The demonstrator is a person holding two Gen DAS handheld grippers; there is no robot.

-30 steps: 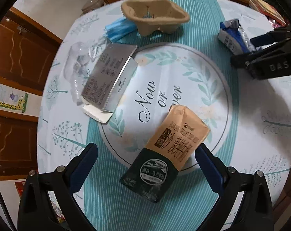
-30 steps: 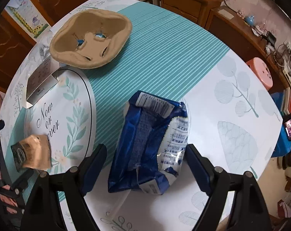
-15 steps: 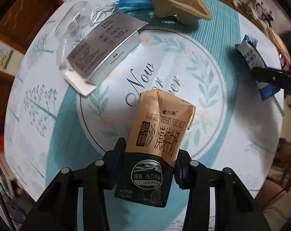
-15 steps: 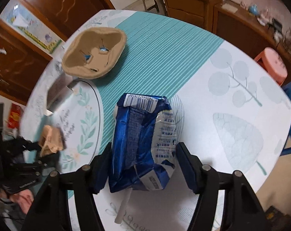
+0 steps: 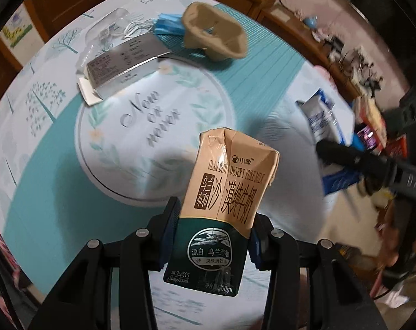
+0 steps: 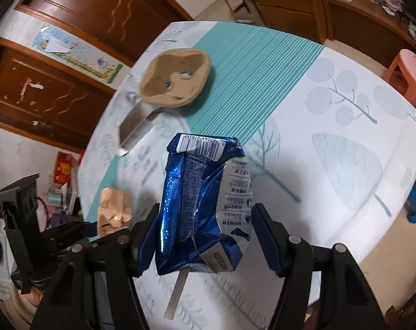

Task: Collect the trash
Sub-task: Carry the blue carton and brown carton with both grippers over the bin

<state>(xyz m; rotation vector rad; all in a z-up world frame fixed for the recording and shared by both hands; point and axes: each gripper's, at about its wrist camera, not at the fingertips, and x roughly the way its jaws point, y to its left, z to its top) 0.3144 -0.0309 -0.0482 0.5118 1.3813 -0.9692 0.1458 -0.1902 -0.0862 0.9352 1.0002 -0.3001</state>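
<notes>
The tan and dark green crushed milk carton [image 5: 221, 192] reads "ULAN BUH DESERT PURE MILK" under a small logo with "小象", then large characters "沙漠纯牛奶" beside a brown panel "乌兰布和"; its green oval badge says "源自 乌兰布和", with "130mg/100mL" printed below. The round printed tablecloth [image 5: 141, 181] carries the script words "Now" and "on", with a third word blurred. The black body of the right gripper [image 5: 386, 165] shows the letters "DA". The crumpled blue foil wrapper [image 6: 199, 203] bears a barcode; its digits and small print are illegible
</notes>
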